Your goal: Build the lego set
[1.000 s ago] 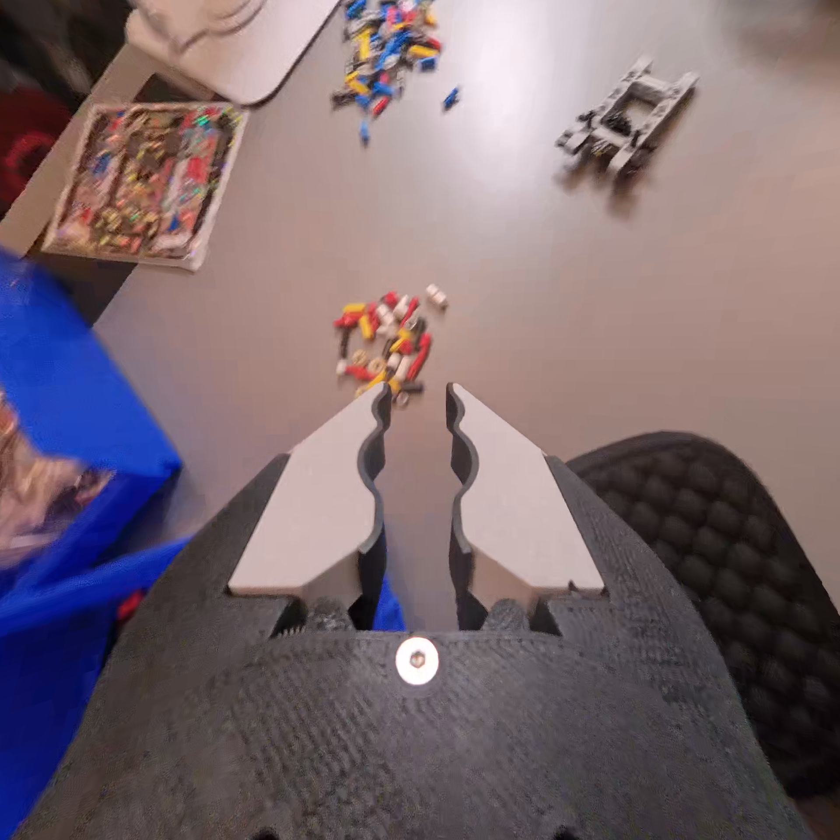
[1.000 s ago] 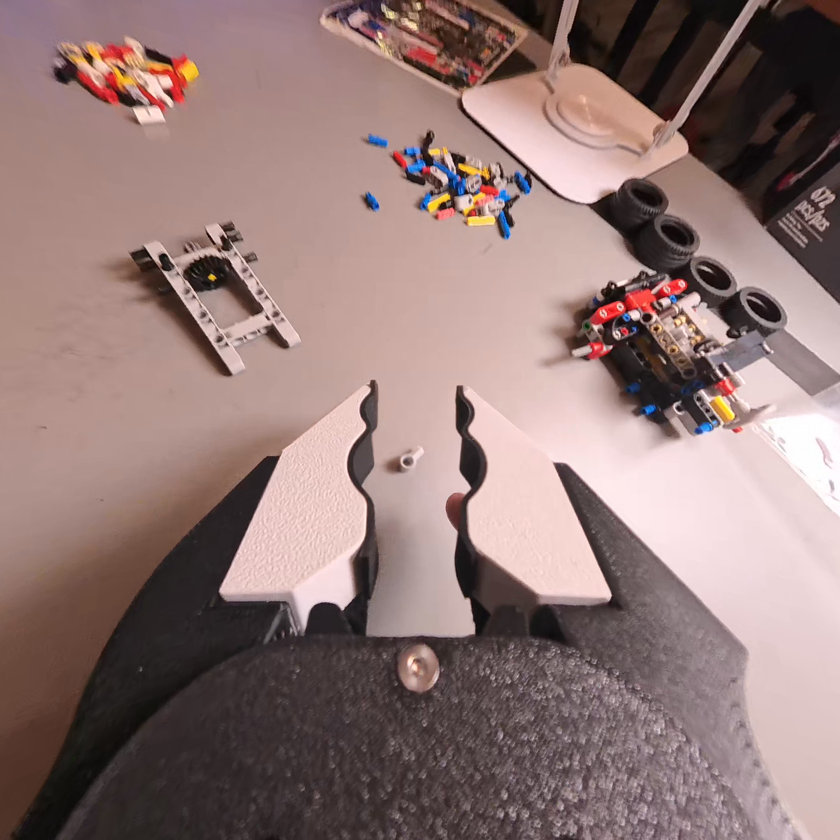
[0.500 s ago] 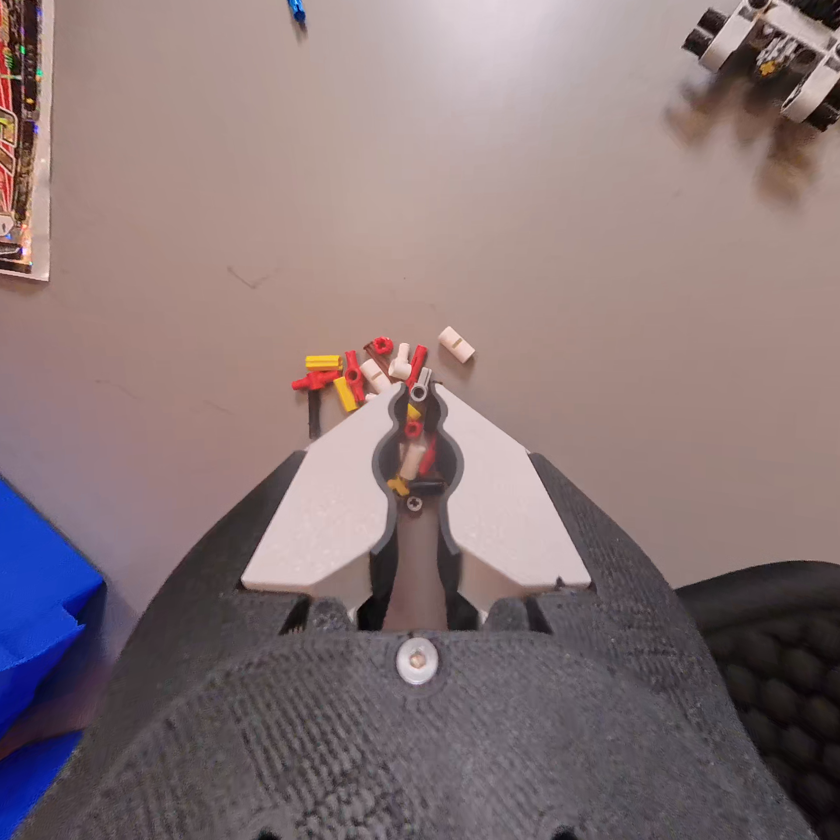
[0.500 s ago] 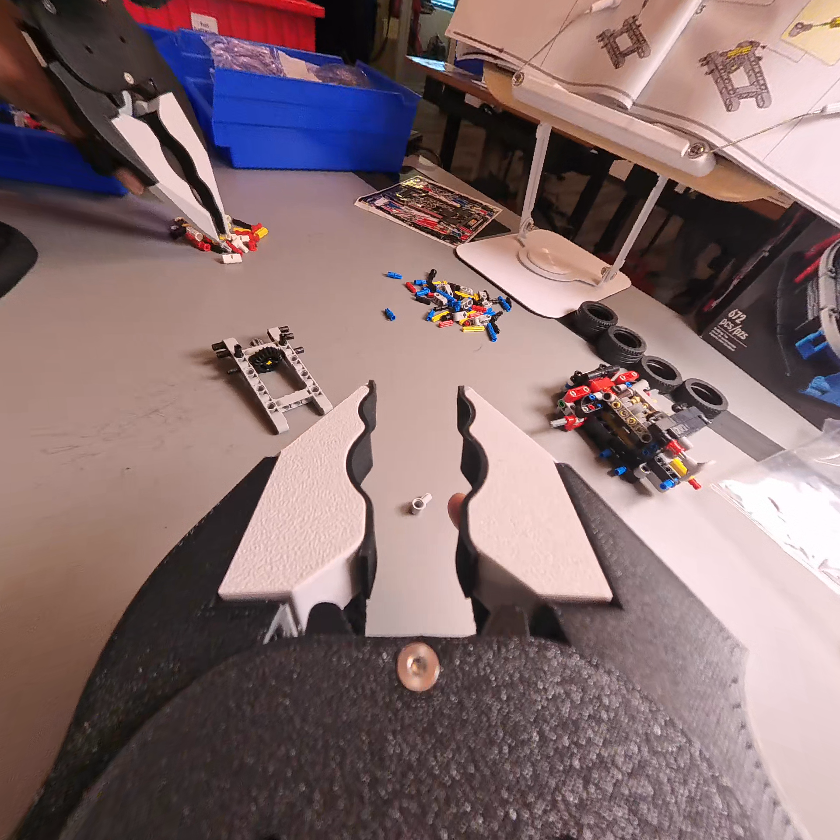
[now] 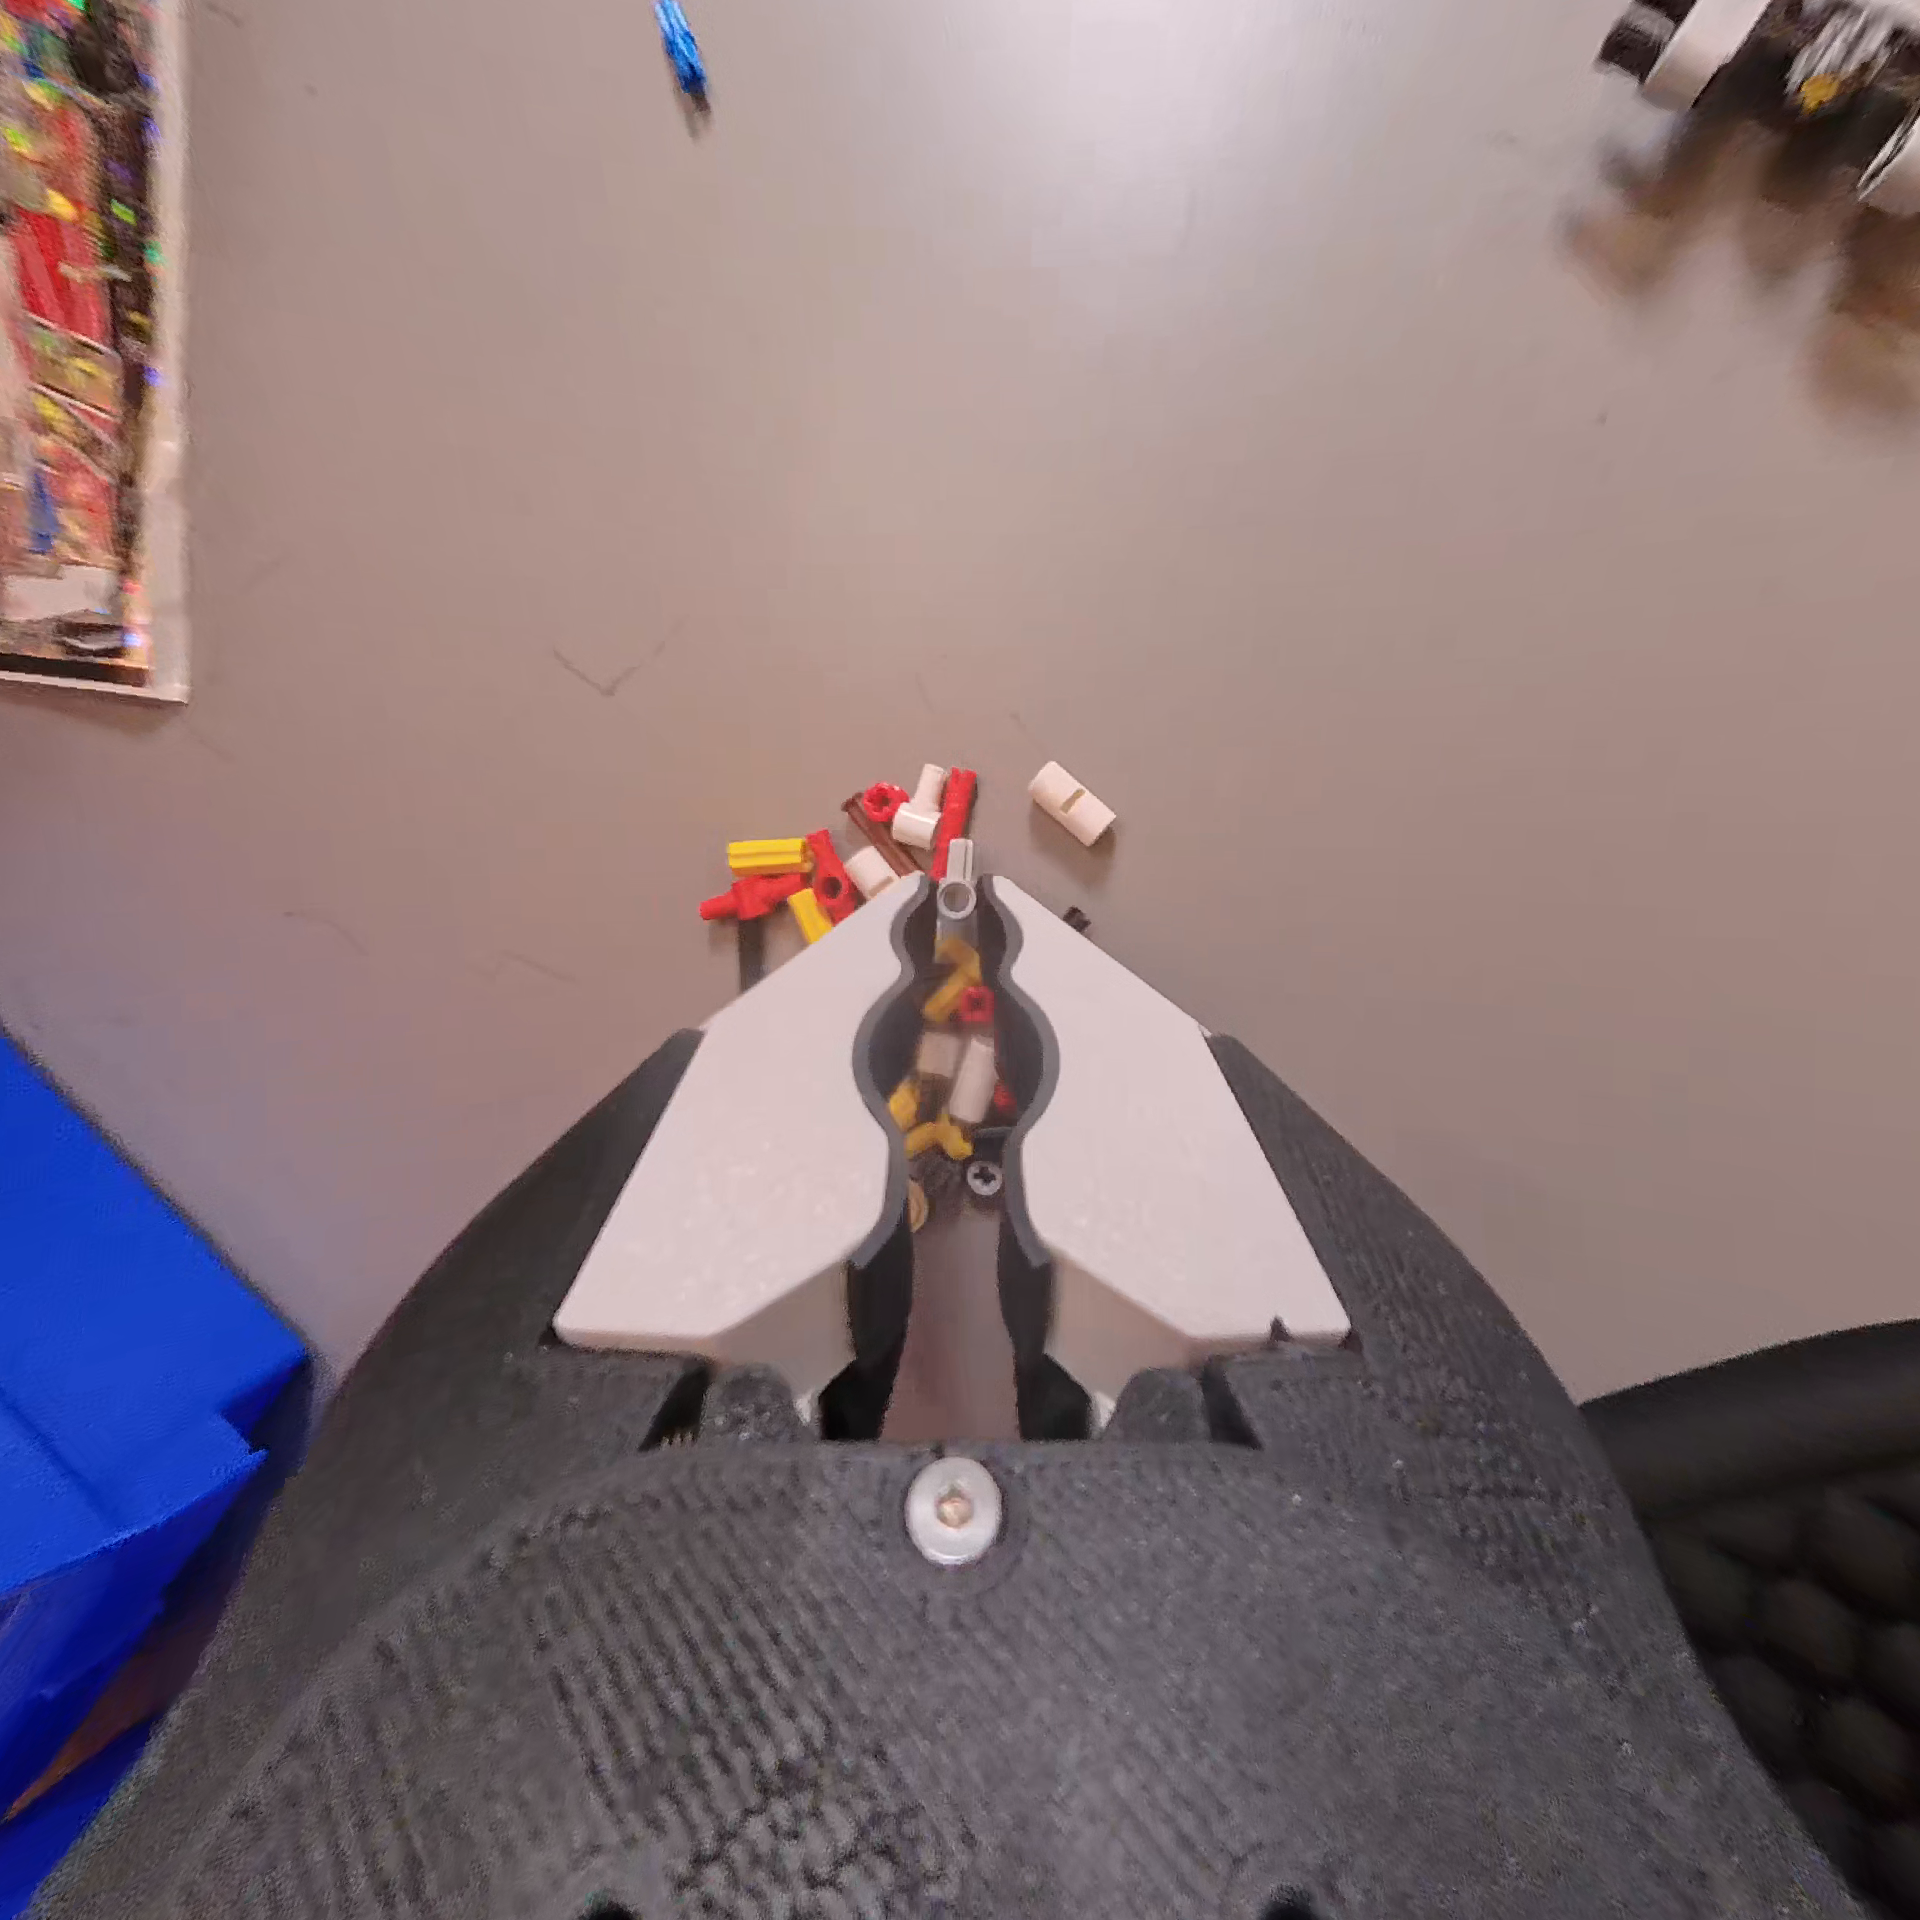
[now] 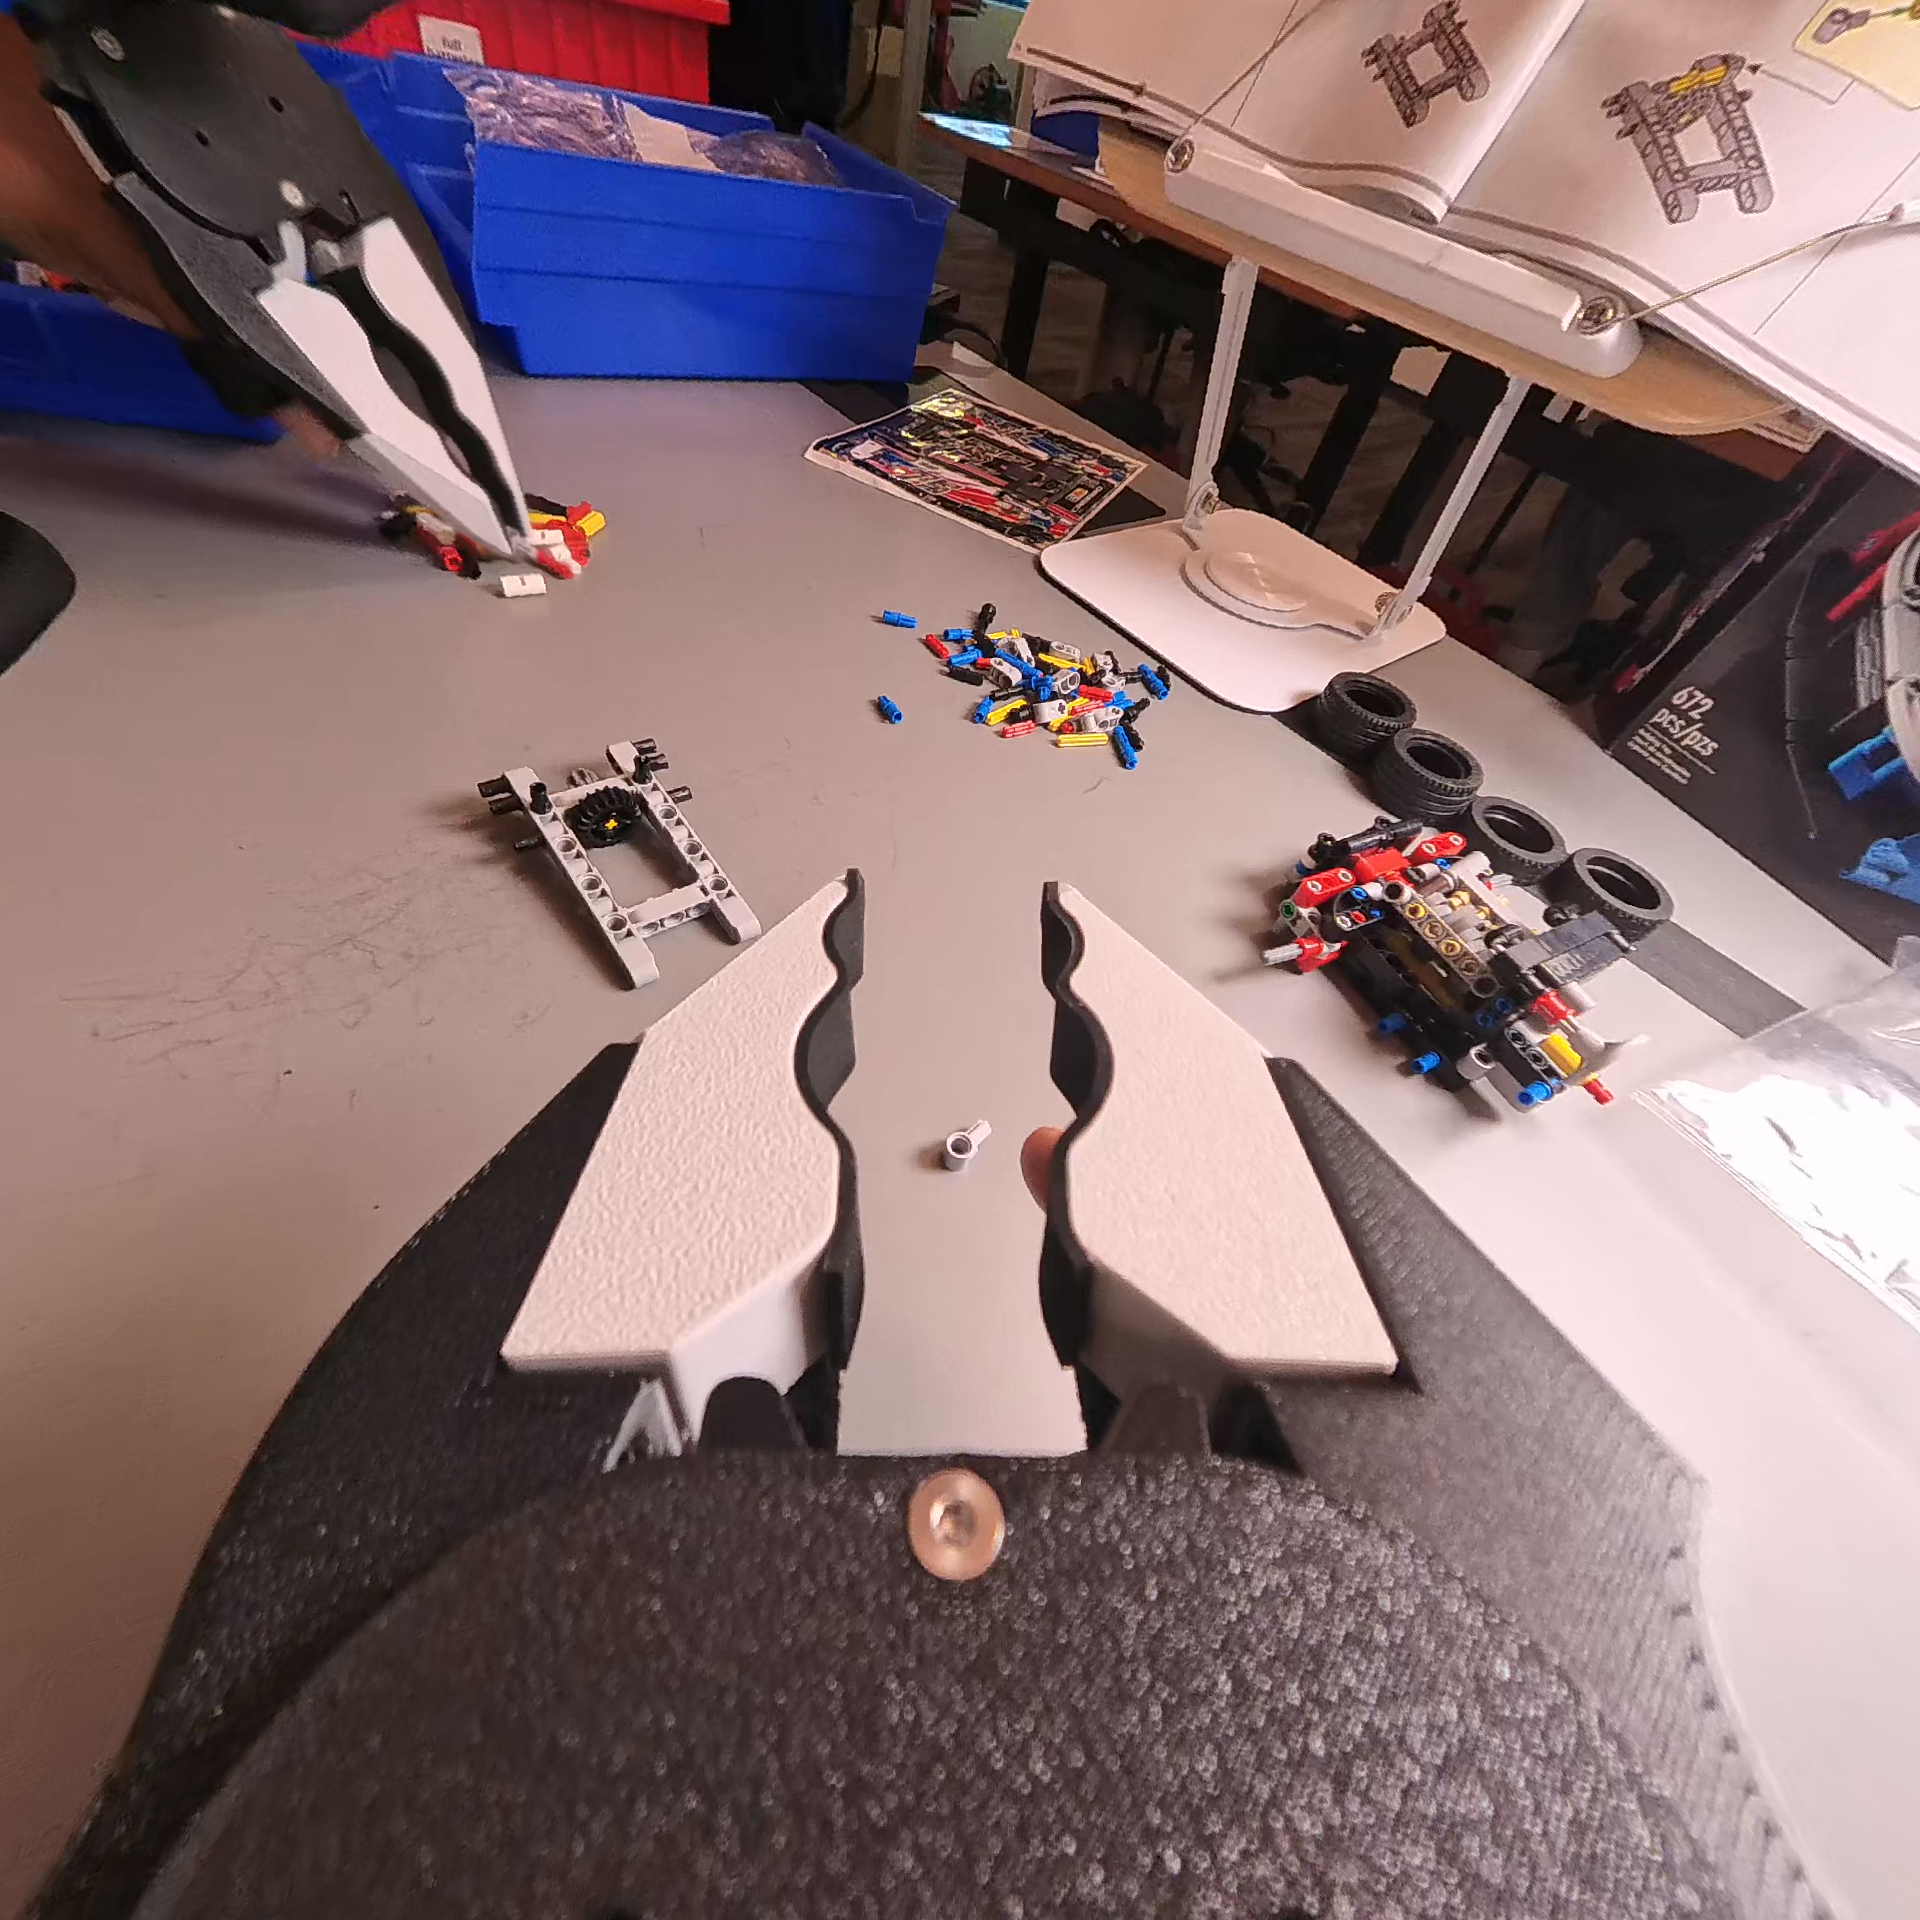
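On the left, the left gripper [image 5: 957,891] pointed down into a small pile of red, yellow and white pieces [image 5: 831,878] on the grey counter [image 5: 1039,416]. Its fingers [image 5: 779,1091] were closed at the tips on a small grey connector [image 5: 956,883], which stood up between them. Half a second before, the same connector sat tilted in the tips; now it stood nearly straight, and the pile looked a little nearer the camera. One second before, these fingers had been apart above the pile. A white tube piece [image 5: 1071,817] lay just right of the pile, as before.

From the right wrist view, a grey frame with a black gear [image 6: 623,857] lay on the counter, unmoved. The right gripper [image 6: 951,899] hung over the counter with its fingers [image 6: 707,1143] wide apart, gripping nothing, the same as in both earlier pictures. A second small grey connector [image 6: 966,1146] lay on the counter between them, touching neither. Beyond were a heap of blue, grey and yellow pieces [image 6: 1039,686], a sticker sheet [image 6: 977,473] and a white stand [image 6: 1247,603]. Farther right sat a partly built car chassis [image 6: 1444,966] beside four black tyres [image 6: 1496,810].
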Demonstrator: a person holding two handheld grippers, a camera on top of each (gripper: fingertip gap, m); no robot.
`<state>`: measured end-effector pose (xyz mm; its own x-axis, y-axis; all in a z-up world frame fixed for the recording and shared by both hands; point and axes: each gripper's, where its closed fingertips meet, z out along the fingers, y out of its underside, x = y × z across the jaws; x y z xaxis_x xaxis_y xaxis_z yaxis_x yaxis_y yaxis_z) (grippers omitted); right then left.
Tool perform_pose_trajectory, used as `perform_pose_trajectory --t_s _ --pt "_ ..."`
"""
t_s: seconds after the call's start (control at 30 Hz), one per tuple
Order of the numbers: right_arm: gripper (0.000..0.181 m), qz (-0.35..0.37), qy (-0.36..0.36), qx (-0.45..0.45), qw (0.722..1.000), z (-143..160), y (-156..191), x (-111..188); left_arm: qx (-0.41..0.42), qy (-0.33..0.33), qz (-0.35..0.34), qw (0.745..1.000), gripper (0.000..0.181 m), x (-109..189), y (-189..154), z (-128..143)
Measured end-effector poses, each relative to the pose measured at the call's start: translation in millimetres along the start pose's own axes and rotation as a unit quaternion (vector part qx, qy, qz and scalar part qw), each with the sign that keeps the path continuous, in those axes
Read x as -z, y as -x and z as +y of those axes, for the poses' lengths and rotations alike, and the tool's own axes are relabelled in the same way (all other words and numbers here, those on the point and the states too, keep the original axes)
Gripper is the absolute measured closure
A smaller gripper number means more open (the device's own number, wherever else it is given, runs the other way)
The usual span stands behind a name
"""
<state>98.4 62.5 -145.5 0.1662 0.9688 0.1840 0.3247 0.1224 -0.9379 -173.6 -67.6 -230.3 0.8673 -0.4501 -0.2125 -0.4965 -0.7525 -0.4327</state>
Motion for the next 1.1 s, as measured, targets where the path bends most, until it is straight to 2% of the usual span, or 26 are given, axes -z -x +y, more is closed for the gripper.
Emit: perform_pose_trajectory --t_s 0.07,0.17,0.27,0.37,0.5,0.63,0.83,0.97,1.1 --pt "0.149 0.003 -0.006 -0.002 1.0 -1.6 -1.4 1.0 0.014 -0.052 -0.013 0.998 0.176 14.4 4.0 -16.5" --pt "0.15 0.008 -0.017 -0.011 1.0 -4.9 -5.6 2.7 0.065 -0.188 0.007 0.98 0.175 48.1 2.9 -59.4" --pt "0.149 0.002 -0.031 -0.016 0.999 -8.9 -4.3 3.7 0.118 -0.297 0.127 0.939 0.175 74.2 -23.6 -101.0" --pt "0.15 -0.013 -0.052 0.019 0.998 -17.4 9.7 3.9 0.145 -0.344 0.274 0.886 0.176 81.4 -66.3 -132.1" --pt "0.153 -0.069 -0.071 0.107 0.989 -21.5 54.4 -0.6 0.205 -0.342 0.443 0.803 0.175 73.1 -122.0 -157.1" --pt "0.156 -0.134 -0.07 0.157 0.976 -14.7 99.7 -8.7 0.24 -0.297 0.533 0.755 0.176 57.7 -162.9 -161.0" --pt "0.156 -0.163 -0.076 0.179 0.967 -14.4 124.3 -14.8 0.23 -0.27 0.551 0.756 0.176 51.7 -186.1 -160.5" --pt "0.17 -0.159 -0.075 0.196 0.965 -12.9 128.3 -16.1 0.238 -0.259 0.56 0.75 0.176 48.6 -190.9 -159.0" --pt "0.175 -0.16 -0.066 0.198 0.965 -10.2 125.4 -15.4 0.258 -0.254 0.56 0.746 0.175 44.0 -189.2 -159.0"
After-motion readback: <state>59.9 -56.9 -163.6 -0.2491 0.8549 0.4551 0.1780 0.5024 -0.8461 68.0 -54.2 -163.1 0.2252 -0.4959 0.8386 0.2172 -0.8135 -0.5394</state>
